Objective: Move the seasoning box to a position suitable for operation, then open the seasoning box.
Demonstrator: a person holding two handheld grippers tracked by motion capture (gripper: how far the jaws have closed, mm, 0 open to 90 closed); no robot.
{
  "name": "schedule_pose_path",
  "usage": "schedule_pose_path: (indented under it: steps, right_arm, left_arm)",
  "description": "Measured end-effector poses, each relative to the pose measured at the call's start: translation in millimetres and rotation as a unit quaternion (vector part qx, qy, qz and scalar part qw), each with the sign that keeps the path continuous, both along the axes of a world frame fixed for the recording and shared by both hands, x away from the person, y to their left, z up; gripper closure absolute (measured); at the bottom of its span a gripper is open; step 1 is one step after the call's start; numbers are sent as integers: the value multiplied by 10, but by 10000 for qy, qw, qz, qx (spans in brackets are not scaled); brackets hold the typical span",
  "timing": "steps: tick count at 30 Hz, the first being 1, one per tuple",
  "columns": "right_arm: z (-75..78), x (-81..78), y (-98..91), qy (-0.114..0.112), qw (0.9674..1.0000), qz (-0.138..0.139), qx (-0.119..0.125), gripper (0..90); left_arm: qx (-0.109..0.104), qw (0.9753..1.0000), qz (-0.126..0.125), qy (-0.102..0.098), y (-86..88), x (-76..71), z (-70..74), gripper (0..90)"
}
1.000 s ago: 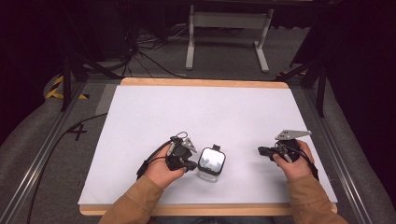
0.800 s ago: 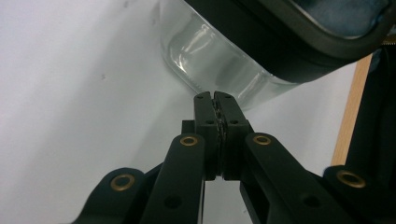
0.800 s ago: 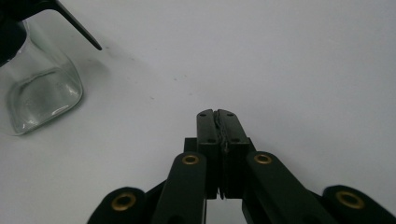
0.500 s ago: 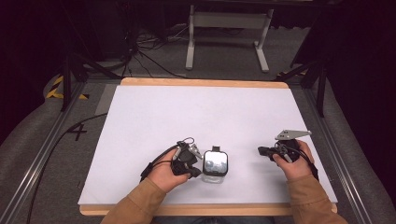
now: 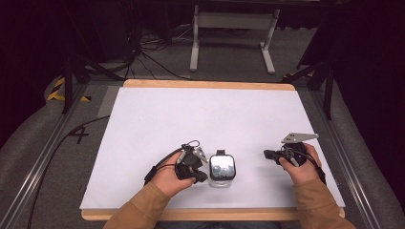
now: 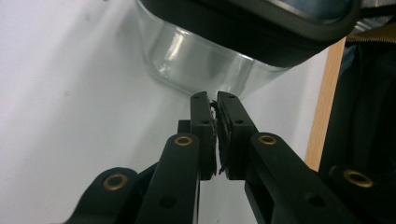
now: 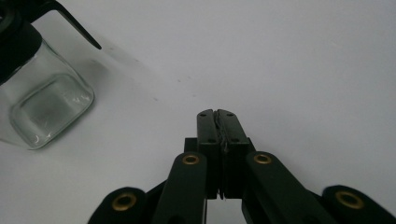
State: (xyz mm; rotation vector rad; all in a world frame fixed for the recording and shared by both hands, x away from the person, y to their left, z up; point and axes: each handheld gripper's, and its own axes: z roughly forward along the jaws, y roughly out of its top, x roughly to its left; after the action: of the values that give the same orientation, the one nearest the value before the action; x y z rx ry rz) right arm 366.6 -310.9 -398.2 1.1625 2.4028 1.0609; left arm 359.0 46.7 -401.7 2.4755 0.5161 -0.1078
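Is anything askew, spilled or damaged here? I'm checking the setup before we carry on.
Nothing stands out. The glass container with its dark lid sits upright on the white table, with no spill around it. The left gripper is right beside it, its jaws just starting to part with nothing between them; the right gripper is shut, well apart.

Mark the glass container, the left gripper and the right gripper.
glass container [image 5: 222, 168]: high view, on its dark-rimmed lid.
left gripper [image 6: 215, 99]: left gripper view, midway between its fingertips, just short of the container's glass wall.
right gripper [image 7: 216, 112]: right gripper view, midway between its closed fingertips.
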Motion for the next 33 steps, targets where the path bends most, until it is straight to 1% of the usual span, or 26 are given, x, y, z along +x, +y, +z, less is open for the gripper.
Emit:
schedule_pose_path:
  steps: [2, 4, 5, 6, 7, 8, 9, 10, 11, 12, 14, 15, 17, 20, 21, 22, 23, 24, 25, 26, 27, 29, 30, 31, 32, 33]
  right_arm:
    - [11, -2, 9, 1, 9999, 104, 96, 897]
    - [31, -17, 55, 10, 9990, 366, 256, 899]
    - [31, -17, 55, 10, 9990, 366, 256, 899]
    - [53, -31, 91, 11, 9984, 465, 336, 899]
    - [53, -31, 91, 11, 9984, 465, 336, 899]
    - [64, -35, 109, -5, 9979, 513, 383, 899]
    - [90, -42, 144, -13, 9970, 604, 475, 899]
    - [140, -59, 216, -20, 9953, 760, 595, 899]
    - [140, -59, 216, -20, 9953, 760, 595, 899]
    - [192, -69, 286, -94, 9938, 926, 611, 899]
    - [239, -75, 338, -136, 9923, 1021, 684, 900]
    - [239, -75, 338, -136, 9923, 1021, 684, 900]
    - [302, -65, 400, -160, 9908, 1140, 716, 900]
    - [381, -35, 471, -205, 9892, 1274, 693, 900]
    - [426, -20, 508, -227, 9886, 1338, 650, 900]
    - [492, 7, 559, -276, 9878, 1422, 566, 900]
    - [492, 7, 559, -276, 9878, 1422, 566, 900]
    - [521, 18, 580, -285, 9876, 1453, 529, 900]
    - [604, 48, 641, -296, 9870, 1516, 434, 900]
    - [604, 48, 641, -296, 9870, 1516, 434, 900]
    - [667, 74, 687, -299, 9863, 1576, 379, 900]
    - [689, 83, 704, -290, 9862, 1588, 360, 900]
    - [745, 111, 750, -296, 9854, 1654, 258, 900]
    - [770, 123, 771, -304, 9849, 1695, 204, 900]
    - [793, 134, 793, -293, 9844, 1729, 143, 900]
    - [793, 134, 793, -293, 9844, 1729, 143, 900]
  left_arm:
    - [-231, 9996, 136, -82, 84, 24, 71, 840]
    - [-387, 9986, 298, -225, 226, 61, 183, 819]
    - [-387, 9986, 298, -225, 226, 61, 183, 816]
    - [-540, 9972, 455, -234, 309, 75, 233, 812]
    - [-540, 9972, 455, -234, 309, 75, 233, 809]
    - [-615, 9964, 536, -241, 371, 89, 266, 809]
    - [-651, 9956, 608, -277, 415, 97, 289, 805]
    - [-701, 9941, 773, -304, 494, 104, 335, 798]
    - [-701, 9941, 773, -304, 494, 104, 335, 793]
    - [-827, 9920, 893, -341, 568, 107, 370, 790]
    - [-877, 9907, 975, -366, 643, 105, 414, 784]
    - [-877, 9907, 975, -366, 643, 105, 414, 782]
    - [-951, 9888, 1082, -385, 742, 106, 458, 778]
    - [-997, 9858, 1289, -417, 869, 116, 508, 767]
    - [-984, 9852, 1330, -439, 900, 119, 522, 763]
    - [-1033, 9836, 1395, -493, 967, 129, 543, 757]
    - [-1033, 9836, 1395, -493, 967, 129, 543, 756]
    - [-1057, 9824, 1457, -496, 1013, 131, 557, 756]
    - [-1075, 9815, 1498, -511, 1032, 131, 560, 757]
    - [-1095, 9809, 1527, -505, 1053, 129, 564, 757]
    - [-1102, 9803, 1561, -502, 1081, 123, 569, 757]
    - [-1091, 9804, 1565, -491, 1094, 118, 577, 757]
    - [-1074, 9813, 1513, -520, 1112, 121, 591, 757]
    - [-1074, 9813, 1513, -520, 1112, 121, 591, 757]
    - [-1106, 9804, 1544, -526, 1116, 115, 598, 756]
    - [-1106, 9804, 1544, -526, 1116, 115, 598, 756]
